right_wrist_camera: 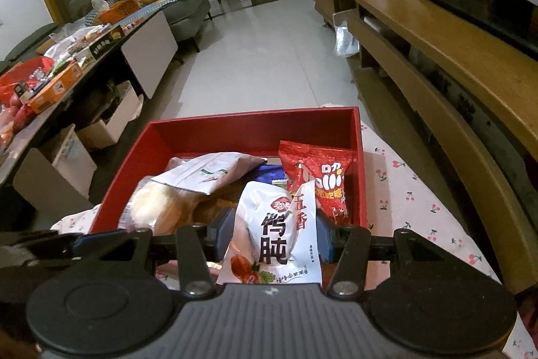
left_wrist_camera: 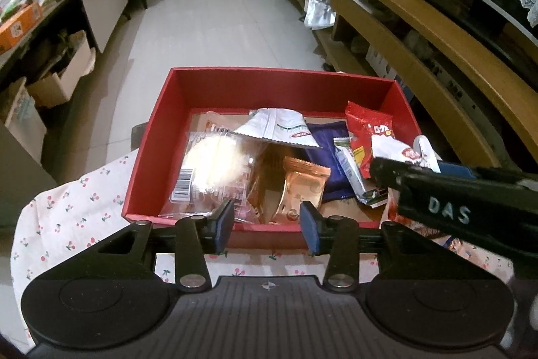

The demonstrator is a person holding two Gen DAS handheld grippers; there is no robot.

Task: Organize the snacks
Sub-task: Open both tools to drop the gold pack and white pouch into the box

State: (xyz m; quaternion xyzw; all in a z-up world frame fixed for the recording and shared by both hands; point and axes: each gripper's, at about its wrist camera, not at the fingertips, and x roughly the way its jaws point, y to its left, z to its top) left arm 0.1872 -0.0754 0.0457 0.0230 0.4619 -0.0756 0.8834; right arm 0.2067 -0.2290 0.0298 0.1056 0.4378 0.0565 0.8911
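A red box (left_wrist_camera: 153, 137) (right_wrist_camera: 235, 127) stands on a cherry-print cloth (left_wrist_camera: 74, 207) and holds several snack packets. Among them are a clear-wrapped bun (left_wrist_camera: 215, 167), a white sachet (left_wrist_camera: 279, 127), a copper packet (left_wrist_camera: 299, 190), a dark blue packet (left_wrist_camera: 328, 150) and a red candy bag (left_wrist_camera: 370, 130) (right_wrist_camera: 319, 177). My left gripper (left_wrist_camera: 267, 224) is open and empty at the box's near wall. My right gripper (right_wrist_camera: 274, 234) is shut on a white snack packet (right_wrist_camera: 272, 231) with black Chinese characters, held over the box's near right part. The right gripper also shows in the left wrist view (left_wrist_camera: 464, 204).
A long wooden TV cabinet (left_wrist_camera: 420, 32) (right_wrist_camera: 437, 32) runs along the right. A low table (right_wrist_camera: 84, 49) cluttered with boxes and food stands on the left, with cardboard boxes (left_wrist_camera: 60, 79) beneath it. Tiled floor (left_wrist_camera: 218, 15) lies beyond the red box.
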